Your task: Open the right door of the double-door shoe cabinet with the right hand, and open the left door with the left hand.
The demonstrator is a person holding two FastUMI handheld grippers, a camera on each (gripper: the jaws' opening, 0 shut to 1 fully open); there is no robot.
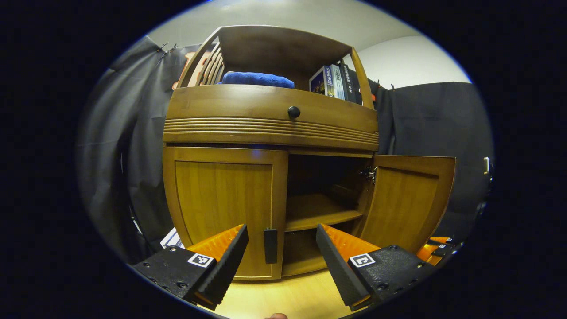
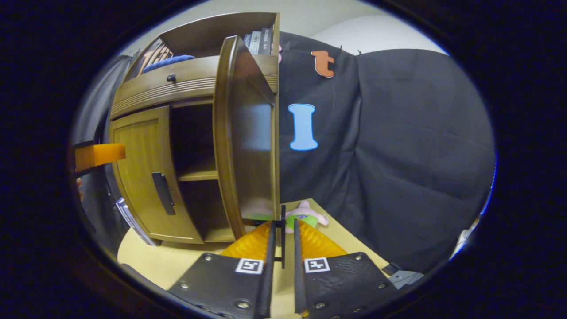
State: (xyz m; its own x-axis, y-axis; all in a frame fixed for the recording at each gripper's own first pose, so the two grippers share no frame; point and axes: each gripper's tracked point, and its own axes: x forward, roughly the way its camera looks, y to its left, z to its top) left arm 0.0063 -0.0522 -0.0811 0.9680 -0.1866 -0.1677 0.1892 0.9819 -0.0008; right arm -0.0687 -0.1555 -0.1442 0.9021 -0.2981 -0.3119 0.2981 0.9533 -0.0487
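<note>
Orange-and-black fingers of the left gripper (image 1: 282,252) stand spread wide at the near edge of the left gripper view, with the dark handle (image 1: 270,246) of the left door (image 1: 223,208) framed in the gap between them, not yet touched. This alignment suits a straight approach that brings one finger to each side of the handle. The left door is closed, flush with the cabinet (image 1: 270,128) front.

In the right gripper view, the right gripper (image 2: 282,248) is pressed nearly together on the thin dark handle (image 2: 282,235) of the right door (image 2: 248,133), one finger on each side. The right door stands swung out to the right, edge-on to this camera, exposing the inner shelf (image 1: 321,212). The grip appears to keep the door at its open angle.

Judgement: the right-door step looks essentially complete; the left-door step is at the reach stage.
</note>
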